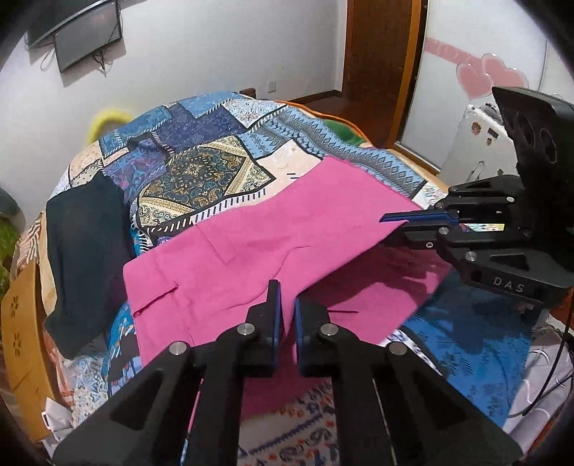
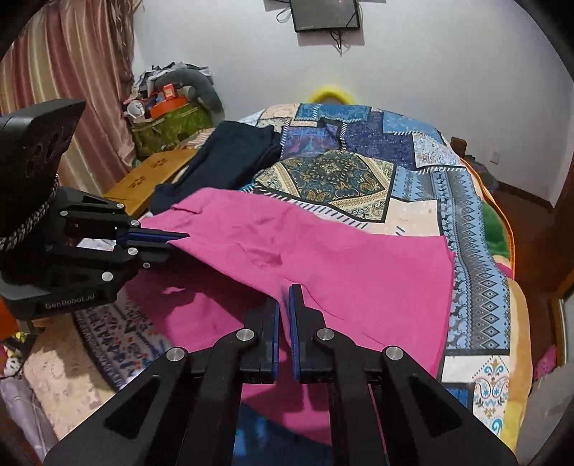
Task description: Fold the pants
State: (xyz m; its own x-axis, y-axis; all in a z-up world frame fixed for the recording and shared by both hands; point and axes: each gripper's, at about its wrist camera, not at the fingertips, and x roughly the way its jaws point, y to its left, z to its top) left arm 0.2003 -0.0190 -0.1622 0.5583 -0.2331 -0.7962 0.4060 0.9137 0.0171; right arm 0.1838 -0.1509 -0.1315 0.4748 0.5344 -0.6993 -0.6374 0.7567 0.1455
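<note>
Left wrist: one pink pants [image 1: 272, 243] lying on the patterned bedspread [image 1: 201, 172], one dark garment [image 1: 86, 258] beside it. Left gripper [image 1: 286, 304] pinching the near edge; right gripper [image 1: 394, 224], "DAS" on the body, clamping the lifted hem.

Right wrist: right gripper [image 2: 284, 304] nearly closed on pink cloth [image 2: 340, 265]; left gripper [image 2: 177, 238], reading "GenRobot.AI", gripping the edge. One wall monitor [image 2: 324, 14] hanging above the bedspread [image 2: 412, 161].

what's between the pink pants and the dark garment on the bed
A strip of patterned bedspread separates the pink pants from the dark garment; the right wrist view shows it best.

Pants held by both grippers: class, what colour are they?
Plain pink-magenta pants, clearest in the right wrist view.
</note>
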